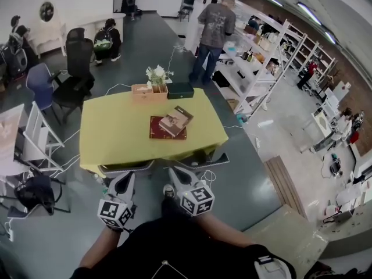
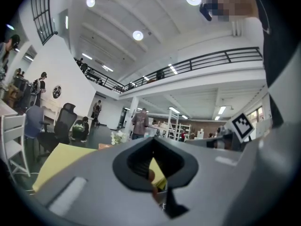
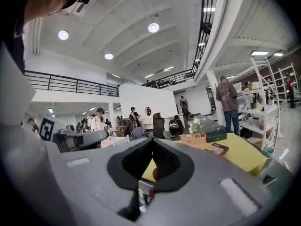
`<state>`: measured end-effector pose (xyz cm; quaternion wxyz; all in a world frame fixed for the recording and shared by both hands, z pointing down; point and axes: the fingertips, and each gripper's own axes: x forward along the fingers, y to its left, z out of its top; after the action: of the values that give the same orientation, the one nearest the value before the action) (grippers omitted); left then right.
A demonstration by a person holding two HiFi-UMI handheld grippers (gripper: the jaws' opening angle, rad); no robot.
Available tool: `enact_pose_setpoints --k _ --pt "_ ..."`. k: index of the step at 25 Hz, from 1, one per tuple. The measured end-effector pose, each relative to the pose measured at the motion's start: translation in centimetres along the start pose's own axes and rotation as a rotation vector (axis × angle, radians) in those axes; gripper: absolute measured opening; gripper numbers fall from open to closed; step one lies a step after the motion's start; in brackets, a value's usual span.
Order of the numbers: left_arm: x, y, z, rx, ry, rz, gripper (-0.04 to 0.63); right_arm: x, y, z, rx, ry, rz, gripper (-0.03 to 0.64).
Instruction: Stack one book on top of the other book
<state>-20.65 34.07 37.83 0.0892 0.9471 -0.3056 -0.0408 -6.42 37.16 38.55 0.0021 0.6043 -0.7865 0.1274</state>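
Observation:
On the yellow-clothed table (image 1: 110,138) a dark red book (image 1: 158,132) lies flat, and a lighter tan book (image 1: 176,120) rests on top of it, turned at an angle. The right gripper view shows the pair as a low brown stack (image 3: 219,148). My left gripper (image 1: 126,178) and right gripper (image 1: 175,173) hover side by side short of the table's near edge, well away from the books. Both point level toward the table. Each has its jaws together with nothing between them, as the left gripper (image 2: 153,147) and right gripper (image 3: 151,146) show in their own views.
A wooden box with white flowers (image 1: 150,89) and a dark green case (image 1: 180,90) stand at the table's far edge. Office chairs (image 1: 72,74) and a white chair (image 1: 36,137) are to the left. A person (image 1: 215,31) stands by white shelving (image 1: 261,68) at the back right.

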Motion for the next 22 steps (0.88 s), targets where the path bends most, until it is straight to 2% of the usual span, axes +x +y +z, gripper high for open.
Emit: enact_pose_setpoints --k 9,22 --pt "5.5 3.4 0.1 0.008 0.019 0.029 0.006 5.3 -4.9 1.3 0.049 -0.011 -0.003 0.003" --pt "21.6 7.3 0.0 0.018 0.069 0.038 0.007 14.5 -19.6 4.6 0.098 0.006 -0.021 0.003"
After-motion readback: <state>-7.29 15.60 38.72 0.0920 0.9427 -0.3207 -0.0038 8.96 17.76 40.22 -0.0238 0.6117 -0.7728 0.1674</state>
